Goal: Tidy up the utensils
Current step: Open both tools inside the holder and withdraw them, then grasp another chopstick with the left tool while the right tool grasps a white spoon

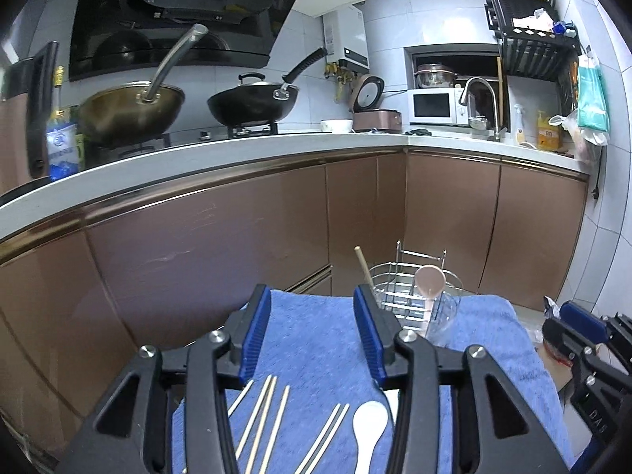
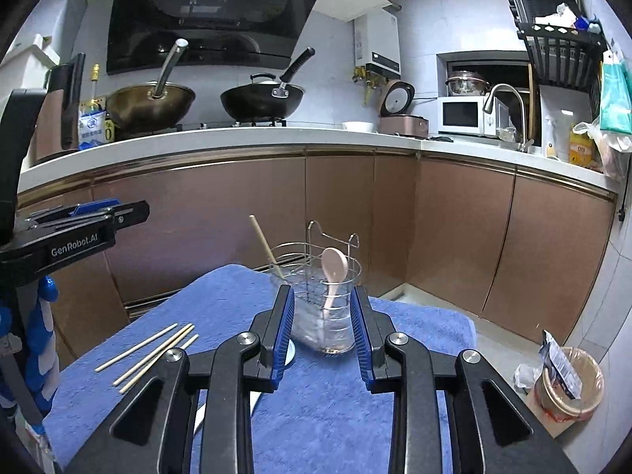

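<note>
Right wrist: glass cup (image 2: 330, 316) between hand-held gripper (image 2: 322, 331) fingers.

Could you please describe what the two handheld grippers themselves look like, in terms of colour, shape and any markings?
Both the left gripper and the right gripper are matte black plastic with triangular cut-outs and silver pivot bolts. Their jaws carry ribbed blue pads. The right wrist view shows white "GenRobot.AI" lettering on the left gripper's side. No cables or sleeves are visible.
</note>
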Tool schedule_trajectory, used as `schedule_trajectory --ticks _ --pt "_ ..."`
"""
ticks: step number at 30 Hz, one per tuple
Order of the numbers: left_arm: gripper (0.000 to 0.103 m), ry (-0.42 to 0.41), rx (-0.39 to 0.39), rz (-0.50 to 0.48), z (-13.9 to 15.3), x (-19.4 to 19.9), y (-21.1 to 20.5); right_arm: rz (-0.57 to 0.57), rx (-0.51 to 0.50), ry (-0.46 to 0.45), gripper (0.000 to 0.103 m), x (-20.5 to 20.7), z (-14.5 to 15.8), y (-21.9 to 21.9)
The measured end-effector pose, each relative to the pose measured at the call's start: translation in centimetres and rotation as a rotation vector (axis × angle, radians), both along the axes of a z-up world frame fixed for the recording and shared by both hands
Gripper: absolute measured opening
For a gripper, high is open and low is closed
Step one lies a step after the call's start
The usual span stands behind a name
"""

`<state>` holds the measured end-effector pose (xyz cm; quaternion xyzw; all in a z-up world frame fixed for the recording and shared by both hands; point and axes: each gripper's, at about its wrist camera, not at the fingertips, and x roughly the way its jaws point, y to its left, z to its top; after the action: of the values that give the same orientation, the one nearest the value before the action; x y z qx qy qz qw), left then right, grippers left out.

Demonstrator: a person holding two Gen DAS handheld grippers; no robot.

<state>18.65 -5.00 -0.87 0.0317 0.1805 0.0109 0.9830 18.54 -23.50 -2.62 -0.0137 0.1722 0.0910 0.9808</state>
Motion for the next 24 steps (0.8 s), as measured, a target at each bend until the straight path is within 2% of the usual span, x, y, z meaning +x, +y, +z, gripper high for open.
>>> schedule_trajectory --ticks 9,24 --pt "0.042 -0.006 0.037 0.05 0.7 -4.1 1.3 0.021 0.01 -0.002 0.03 -3.4 0.9 0.5" --pt "0.042 -0.017 0.053 0.097 1.1 -7.6 3.0 0.046 0.016 -0.001 0.03 -6.7 1.4 1.2"
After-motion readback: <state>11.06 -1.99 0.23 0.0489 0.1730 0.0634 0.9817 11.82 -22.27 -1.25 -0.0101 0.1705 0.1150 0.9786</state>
